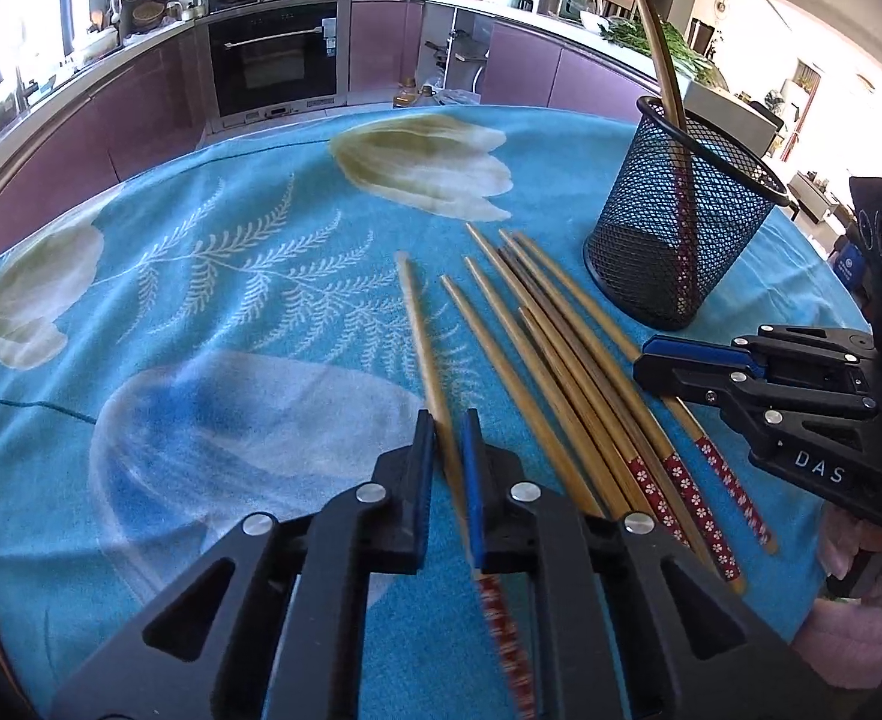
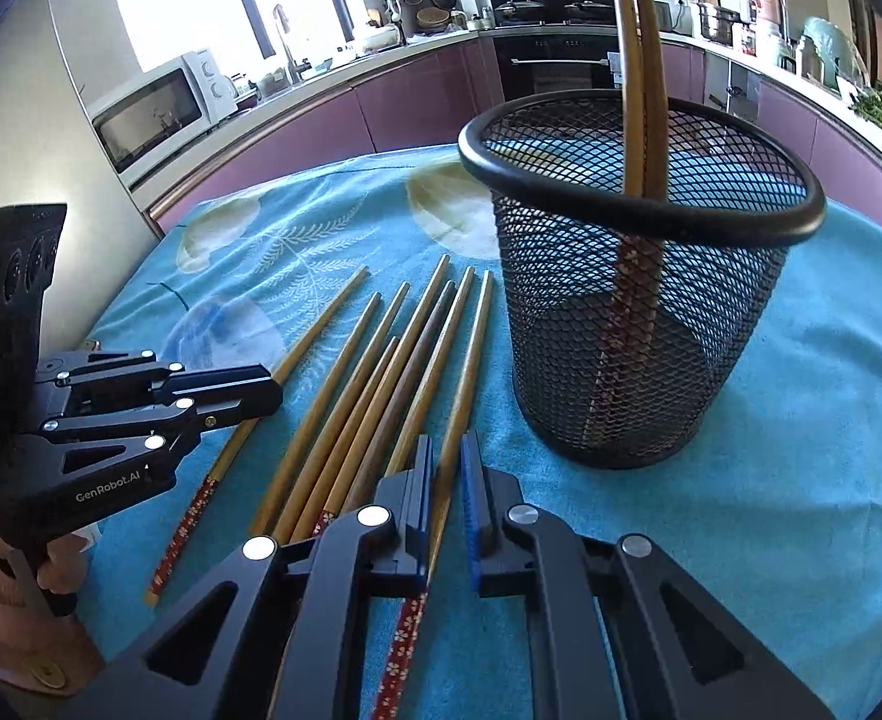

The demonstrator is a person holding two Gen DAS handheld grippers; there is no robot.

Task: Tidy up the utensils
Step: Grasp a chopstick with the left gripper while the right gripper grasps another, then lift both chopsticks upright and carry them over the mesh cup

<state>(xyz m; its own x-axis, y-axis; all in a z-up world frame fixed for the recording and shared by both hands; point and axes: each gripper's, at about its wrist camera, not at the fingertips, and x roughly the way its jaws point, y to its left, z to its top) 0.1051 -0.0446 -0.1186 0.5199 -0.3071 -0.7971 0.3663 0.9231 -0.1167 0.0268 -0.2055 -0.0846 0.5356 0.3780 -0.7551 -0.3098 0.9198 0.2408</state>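
Broadly, a table under a blue floral cloth (image 1: 213,276) was seen, with a black mesh holder (image 2: 639,312) set toward its right edge — two chopsticks stood inside. Loose chopsticks (image 1: 561,360) were spread on the cloth just beside it. The left gripper (image 1: 447,444) was clamped on one chopstick (image 1: 426,354); the right gripper (image 2: 446,468) was clamped on another (image 2: 465,360).

- left gripper (image 1: 448,420): low, angled forward, jaws nearly closed, thin stick pinched between the pads
- right gripper (image 2: 446,447): same pose, narrow gap, jaws clamped likewise
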